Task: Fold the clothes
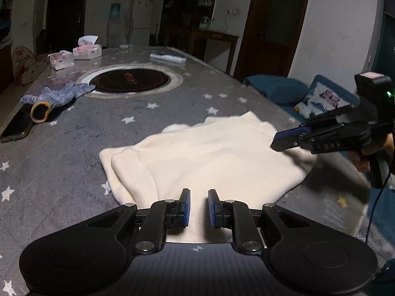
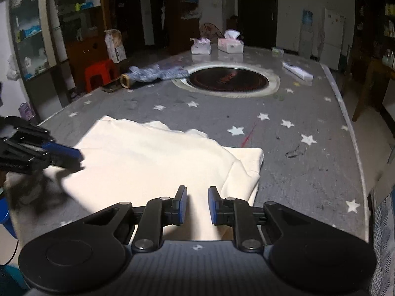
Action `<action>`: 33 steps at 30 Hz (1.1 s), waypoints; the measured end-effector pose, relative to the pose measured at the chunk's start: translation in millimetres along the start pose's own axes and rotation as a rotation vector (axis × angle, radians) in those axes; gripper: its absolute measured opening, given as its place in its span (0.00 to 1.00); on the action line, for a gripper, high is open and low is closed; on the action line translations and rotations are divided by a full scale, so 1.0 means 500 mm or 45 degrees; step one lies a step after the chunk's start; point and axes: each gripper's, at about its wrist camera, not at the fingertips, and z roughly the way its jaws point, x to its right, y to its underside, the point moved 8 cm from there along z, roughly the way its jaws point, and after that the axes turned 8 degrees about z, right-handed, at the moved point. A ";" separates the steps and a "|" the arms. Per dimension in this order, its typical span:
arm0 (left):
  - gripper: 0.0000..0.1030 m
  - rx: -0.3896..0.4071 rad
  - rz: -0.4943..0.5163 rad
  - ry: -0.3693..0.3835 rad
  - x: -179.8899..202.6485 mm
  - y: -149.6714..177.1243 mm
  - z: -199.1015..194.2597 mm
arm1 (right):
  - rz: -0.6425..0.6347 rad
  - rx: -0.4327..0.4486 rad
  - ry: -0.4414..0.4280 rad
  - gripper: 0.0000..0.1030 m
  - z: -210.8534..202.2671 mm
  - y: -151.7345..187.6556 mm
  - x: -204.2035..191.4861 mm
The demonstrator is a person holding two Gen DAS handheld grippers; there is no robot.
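Cream garment (image 1: 205, 153) lies part-folded on worktop (image 1: 74, 148). Left gripper (image 1: 199, 206), right gripper (image 2: 197, 204): jaws slightly apart, gripping nothing. Next, likely: pinch near hem, fold over.

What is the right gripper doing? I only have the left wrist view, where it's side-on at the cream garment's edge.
Observer: In its own view the right gripper has its pads apart over the cream garment, nothing pinched.
Operator: Anything on the tablecloth beyond the garment there?
Observer: A small dark scrap lies on the tablecloth, apart from the garment.
Operator: Anything else?
Observer: A red streak marks the cloth near the garment's far edge.
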 end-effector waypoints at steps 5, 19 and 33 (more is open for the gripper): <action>0.17 0.007 -0.010 -0.003 -0.012 -0.008 -0.006 | 0.043 0.009 -0.002 0.16 0.012 -0.022 0.023; 0.17 0.026 -0.075 -0.053 -0.067 -0.056 0.042 | 0.087 0.048 0.049 0.16 0.047 -0.064 0.052; 0.16 0.040 -0.141 -0.086 -0.108 -0.092 0.080 | 0.059 0.025 0.029 0.16 0.092 -0.091 0.025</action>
